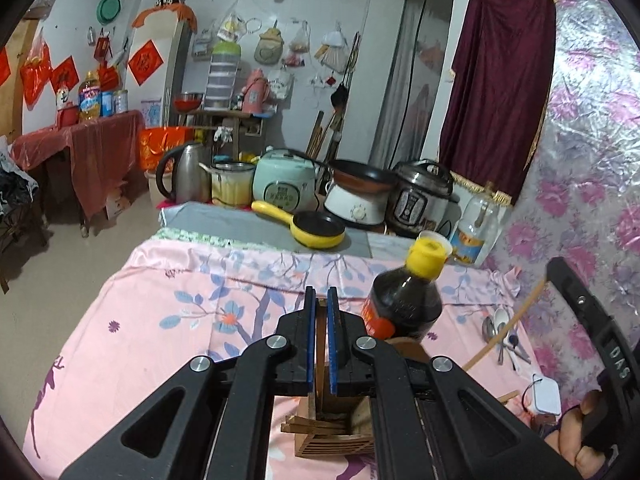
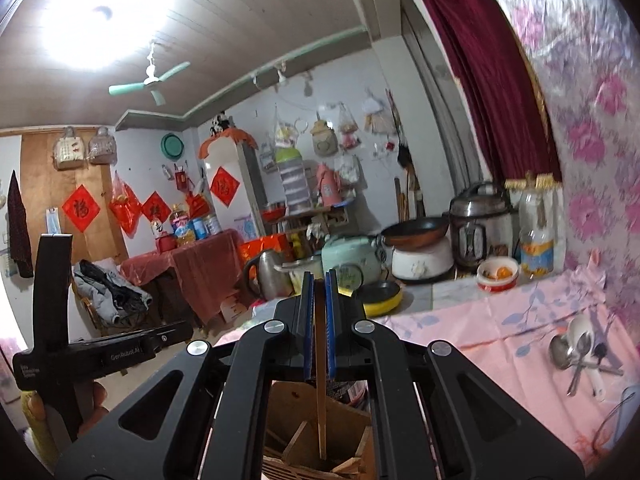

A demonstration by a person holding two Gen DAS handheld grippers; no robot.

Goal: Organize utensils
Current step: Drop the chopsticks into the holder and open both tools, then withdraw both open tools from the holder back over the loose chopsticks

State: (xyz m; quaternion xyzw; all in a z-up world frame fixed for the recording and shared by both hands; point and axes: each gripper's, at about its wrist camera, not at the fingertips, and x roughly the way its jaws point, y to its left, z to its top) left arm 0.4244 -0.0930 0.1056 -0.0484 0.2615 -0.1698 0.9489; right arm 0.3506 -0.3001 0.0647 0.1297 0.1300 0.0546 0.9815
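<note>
A wooden utensil holder [image 1: 324,446] stands on the pink floral cloth just below my left gripper [image 1: 321,292]. The blue pads sit a little apart, with a wooden chopstick [image 1: 321,344] upright between them and running down into the holder. The pads do not appear to press on it. My right gripper [image 2: 319,274] is shut on another chopstick [image 2: 321,400], whose lower end dips into the holder [image 2: 292,420]. In the left wrist view that chopstick [image 1: 508,322] slants in from the right. A pile of spoons [image 1: 498,330] [image 2: 576,348] lies by the floral wall.
A dark sauce bottle [image 1: 404,304] with a yellow cap stands close to the right of the holder. A yellow pan [image 1: 316,230], rice cooker [image 1: 284,180], pressure cooker [image 1: 424,196] and glass jar [image 1: 478,224] line the back. A small white device [image 1: 546,394] lies near the right edge.
</note>
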